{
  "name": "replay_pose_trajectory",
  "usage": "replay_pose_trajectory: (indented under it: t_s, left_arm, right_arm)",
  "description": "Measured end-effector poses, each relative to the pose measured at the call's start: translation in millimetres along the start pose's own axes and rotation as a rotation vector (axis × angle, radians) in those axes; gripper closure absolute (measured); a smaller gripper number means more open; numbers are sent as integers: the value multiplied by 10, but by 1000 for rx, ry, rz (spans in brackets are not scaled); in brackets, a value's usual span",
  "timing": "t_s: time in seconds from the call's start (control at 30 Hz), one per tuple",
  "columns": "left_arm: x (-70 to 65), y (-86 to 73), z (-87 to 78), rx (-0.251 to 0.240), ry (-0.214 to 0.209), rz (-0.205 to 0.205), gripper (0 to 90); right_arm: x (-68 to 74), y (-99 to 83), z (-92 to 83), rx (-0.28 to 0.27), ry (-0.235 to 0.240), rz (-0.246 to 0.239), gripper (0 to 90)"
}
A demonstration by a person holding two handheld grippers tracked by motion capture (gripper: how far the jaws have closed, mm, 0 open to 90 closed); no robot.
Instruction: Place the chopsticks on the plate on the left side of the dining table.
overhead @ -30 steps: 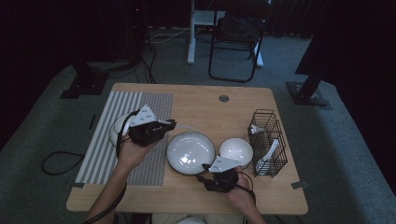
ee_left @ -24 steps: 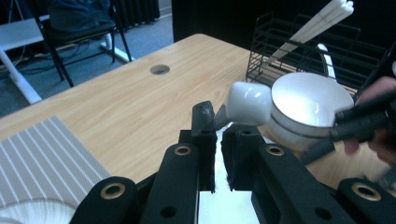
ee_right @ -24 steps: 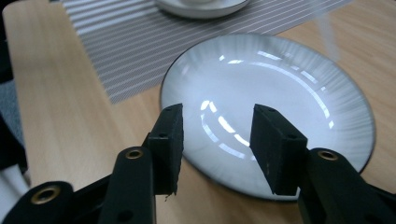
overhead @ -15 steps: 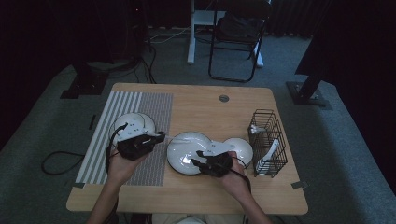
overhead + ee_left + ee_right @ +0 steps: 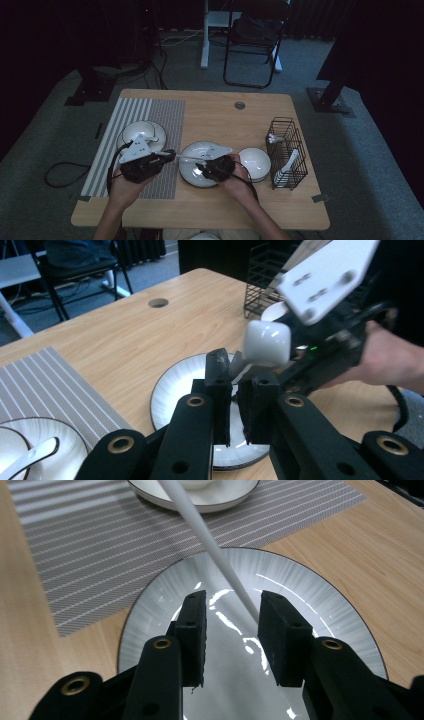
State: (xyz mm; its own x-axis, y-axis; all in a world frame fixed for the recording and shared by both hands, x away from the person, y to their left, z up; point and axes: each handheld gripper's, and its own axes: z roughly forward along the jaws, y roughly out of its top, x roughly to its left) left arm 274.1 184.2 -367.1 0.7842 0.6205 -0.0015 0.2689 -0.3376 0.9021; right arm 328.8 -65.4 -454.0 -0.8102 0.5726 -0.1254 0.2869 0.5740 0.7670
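Spoon [image 5: 265, 344] action over the middle plate [image 5: 192, 167]: it's a glossy white ceramic thing with a long thin handle and a rounded, blocky end. The left gripper [image 5: 235, 371] has its black jaws nearly pressed together, pinching the spoon's handle. The right gripper [image 5: 229, 622] has its jaws spread, with the white handle passing between them and running close by 1 jaw, above the plate.

That plate is round, shiny, with fine ribbed lines fanning toward a dark rim. It sits on the pale wooden table [image 5: 220, 112], just beside a striped woven mat [image 5: 165, 120]. A smooth white bowl [image 5: 256, 161] sits to its right, near a black wire basket [image 5: 287, 150]. On the mat there's a 2nd rimmed plate [image 5: 131, 132] with another spoon [image 5: 27, 460].
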Motion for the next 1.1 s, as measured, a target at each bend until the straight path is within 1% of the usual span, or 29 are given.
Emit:
replay_pose_trajectory:
  t_s: [0.1, 0.2, 0.3, 0.33, 0.37, 0.43, 0.47, 0.6, 0.73, 0.8, 0.87, 0.93, 0.97, 1.03, 1.1]
  left_arm:
    - [-29, 24, -18, 3, -16, 11, 843]
    - [-42, 45, -15, 3, -34, 15, 844]
    - [-39, 62, -14, -3, -39, 16, 844]
    - [-36, 66, -14, -4, -40, 15, 843]
    - [-30, 68, -14, -5, -41, 14, 843]
    - [-8, 66, -12, -8, -49, 6, 843]
    - [9, 63, -12, -12, -53, 1, 842]
    - [61, 43, 1, -16, -30, -20, 812]
    - [86, 26, 1, -20, 15, -26, 779]
    - [99, 17, -2, -25, 19, -37, 773]
    - [98, 14, -1, -28, 29, -40, 768]
    - [84, 21, 4, -35, 26, -36, 772]
    - [72, 27, 10, -39, 26, -31, 778]
    - [41, 45, 26, -37, 43, -14, 807]
    - [14, 67, 47, -39, 56, 3, 839]
  right_arm:
    - [22, 2, 40, 7, -10, -11, 637]
    - [19, -3, 74, 14, -13, -9, 648]
    - [21, -4, 84, 18, -20, -6, 667]
    - [27, -4, 87, 20, -20, -9, 707]
    - [29, -5, 86, 18, -21, -14, 727]
    - [38, -10, 78, 13, -20, -21, 752]
    - [48, -14, 72, 12, -23, -33, 762]
    - [110, -46, 53, 28, -17, -105, 806]
    - [178, -72, 29, 21, 22, -141, 840]
    - [199, -77, 15, 10, 29, -147, 849]
    - [211, -77, 1, 4, 21, -147, 858]
    - [207, -73, -6, 0, 16, -134, 864]
    - [194, -71, -8, -3, 14, -120, 864]
    - [172, -69, -11, -4, 14, -97, 865]
    - [167, -71, -9, 5, 11, -99, 865]
